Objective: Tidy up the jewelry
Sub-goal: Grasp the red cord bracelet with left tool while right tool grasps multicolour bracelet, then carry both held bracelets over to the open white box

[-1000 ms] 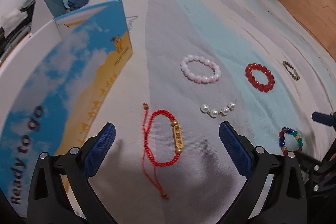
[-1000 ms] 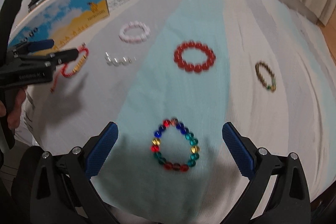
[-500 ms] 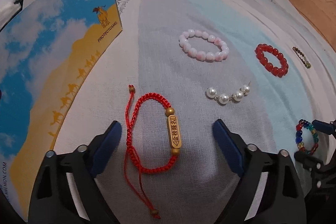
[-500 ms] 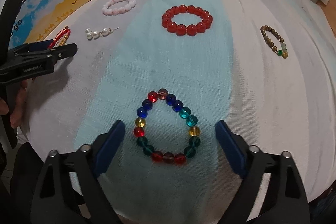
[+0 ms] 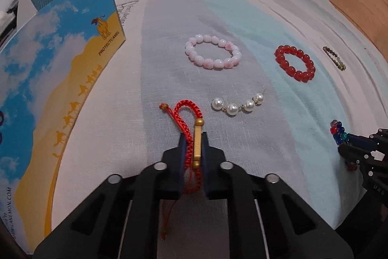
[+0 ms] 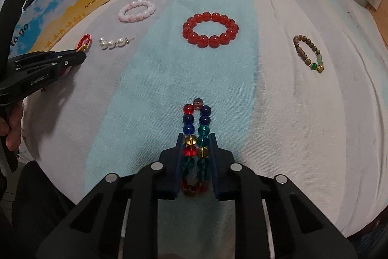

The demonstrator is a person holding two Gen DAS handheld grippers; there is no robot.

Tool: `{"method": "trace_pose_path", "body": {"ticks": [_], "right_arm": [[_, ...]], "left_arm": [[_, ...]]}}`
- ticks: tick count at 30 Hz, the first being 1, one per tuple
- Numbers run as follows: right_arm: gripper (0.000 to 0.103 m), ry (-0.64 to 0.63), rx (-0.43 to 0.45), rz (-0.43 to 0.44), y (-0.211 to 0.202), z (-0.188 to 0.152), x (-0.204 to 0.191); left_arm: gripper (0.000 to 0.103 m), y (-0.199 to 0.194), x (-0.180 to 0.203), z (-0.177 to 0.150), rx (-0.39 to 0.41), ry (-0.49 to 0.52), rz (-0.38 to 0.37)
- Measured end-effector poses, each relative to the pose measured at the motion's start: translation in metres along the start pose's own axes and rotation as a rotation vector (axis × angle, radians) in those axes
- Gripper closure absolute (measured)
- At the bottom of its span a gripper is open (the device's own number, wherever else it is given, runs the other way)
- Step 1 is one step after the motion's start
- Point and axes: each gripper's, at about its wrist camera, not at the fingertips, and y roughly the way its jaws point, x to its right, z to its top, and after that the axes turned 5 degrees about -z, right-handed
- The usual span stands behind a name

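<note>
A red cord bracelet (image 5: 188,111) with a gold bar. A multicoloured bead bracelet (image 6: 197,135) in red, blue, teal and yellow. Pink beads (image 5: 213,55), red beads (image 5: 294,63), white pearls (image 5: 237,104), brown beads (image 6: 308,52). The bedsheet (image 5: 242,16) has grey, white and pale blue stripes.

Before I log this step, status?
Left claw shut on red cord bracelet. Right claw shut on multicolor bead bracelet. Nothing in the way.

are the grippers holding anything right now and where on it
Left gripper pinches the red cord bracelet across its gold bar. Right gripper squeezes the multicolour bead bracelet flat across both sides of its loop.
</note>
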Motion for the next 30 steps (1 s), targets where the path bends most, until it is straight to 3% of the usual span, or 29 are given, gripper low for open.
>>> {"method": "trace_pose_path", "body": {"ticks": [2,22,30], "right_arm": [[0.094,-0.006,0.006,0.008,-0.005,0.0,-0.001],[0.094,-0.017,0.094,0.03,-0.054,0.02,-0.008],[0.094,-0.035,0.151,0.031,-0.078,0.039,-0.014]], "left_arm": [[0.094,-0.005,0.0,0.0,0.004,0.001,-0.004],[0.094,-0.066,-0.002,0.016,0.065,-0.023,-0.005],[0.094,-0.086,-0.006,0.023,0.067,-0.03,0.028]]}}
